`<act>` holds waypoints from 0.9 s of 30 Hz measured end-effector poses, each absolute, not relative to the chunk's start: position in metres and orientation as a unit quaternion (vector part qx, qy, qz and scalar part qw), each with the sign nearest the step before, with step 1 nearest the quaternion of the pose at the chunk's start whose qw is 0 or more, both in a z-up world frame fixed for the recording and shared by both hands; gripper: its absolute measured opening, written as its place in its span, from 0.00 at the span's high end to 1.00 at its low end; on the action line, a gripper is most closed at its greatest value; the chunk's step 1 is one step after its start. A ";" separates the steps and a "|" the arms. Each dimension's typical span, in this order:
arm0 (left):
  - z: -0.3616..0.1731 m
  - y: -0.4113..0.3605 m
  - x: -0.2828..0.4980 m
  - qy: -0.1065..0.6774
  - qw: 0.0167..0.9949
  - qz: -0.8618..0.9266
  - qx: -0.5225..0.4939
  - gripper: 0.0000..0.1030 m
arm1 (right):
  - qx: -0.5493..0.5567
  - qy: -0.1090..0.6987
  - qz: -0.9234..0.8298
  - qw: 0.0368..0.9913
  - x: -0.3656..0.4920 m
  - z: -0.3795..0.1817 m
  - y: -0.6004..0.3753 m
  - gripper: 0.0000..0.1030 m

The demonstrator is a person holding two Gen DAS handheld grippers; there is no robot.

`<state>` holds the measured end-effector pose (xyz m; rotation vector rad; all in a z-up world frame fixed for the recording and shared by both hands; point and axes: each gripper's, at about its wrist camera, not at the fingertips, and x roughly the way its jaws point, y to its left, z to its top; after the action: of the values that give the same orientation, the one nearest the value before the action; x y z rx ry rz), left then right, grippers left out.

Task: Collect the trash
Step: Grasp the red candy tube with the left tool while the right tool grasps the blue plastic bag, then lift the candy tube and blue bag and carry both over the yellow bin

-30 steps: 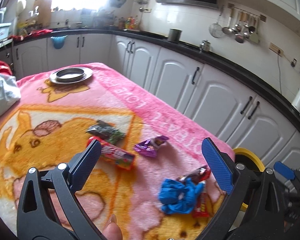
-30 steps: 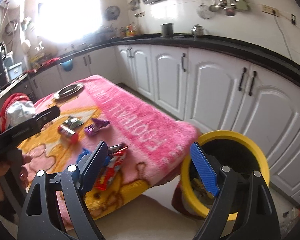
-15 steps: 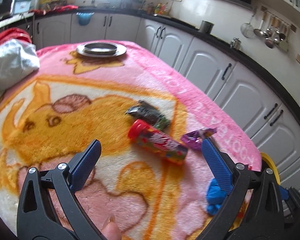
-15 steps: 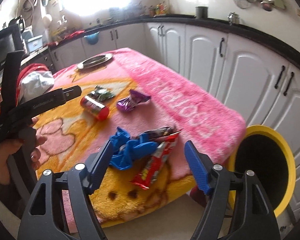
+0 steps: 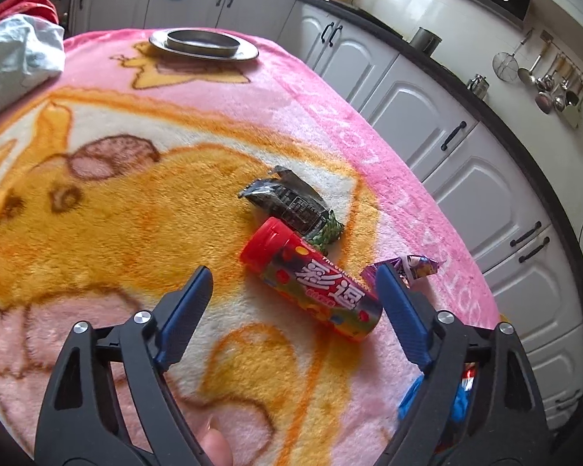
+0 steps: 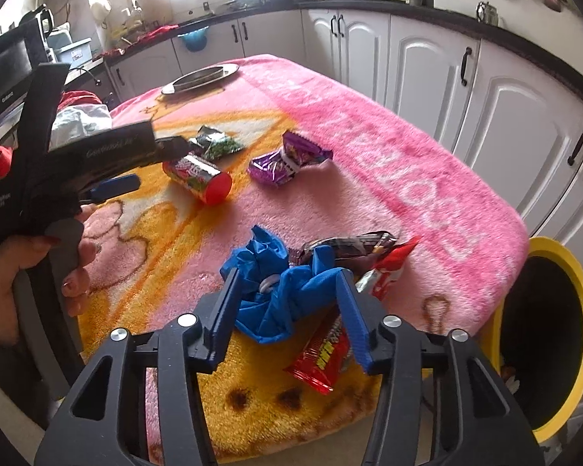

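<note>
Soft blanket (image 6: 369, 147) on the desk may be pinched with the glove (image 6: 276, 291) as the right claw (image 6: 287, 299) is closed around it, while the tube (image 5: 315, 283) may be rolled off by the left claw (image 5: 291, 295), closing but wide.

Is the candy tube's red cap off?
No, the red cap sits on the end of the candy tube, which lies on its side on the blanket.

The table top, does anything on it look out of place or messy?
Yes. Litter lies loose on the pink blanket: a candy tube tipped on its side against a torn dark wrapper, a purple wrapper, a crumpled blue glove and a red wrapper near the edge.
</note>
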<state>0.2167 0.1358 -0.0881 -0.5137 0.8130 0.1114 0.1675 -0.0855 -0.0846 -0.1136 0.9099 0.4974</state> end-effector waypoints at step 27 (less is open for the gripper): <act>-0.103 0.137 0.210 0.418 0.874 0.039 -0.246 0.73 | -0.058 0.440 0.293 0.847 0.149 -0.087 -0.075 0.84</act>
<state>0.2105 0.1371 -0.1026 -0.5148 0.8724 0.0823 0.1490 -0.0745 -0.0868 -0.1226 0.9285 0.6178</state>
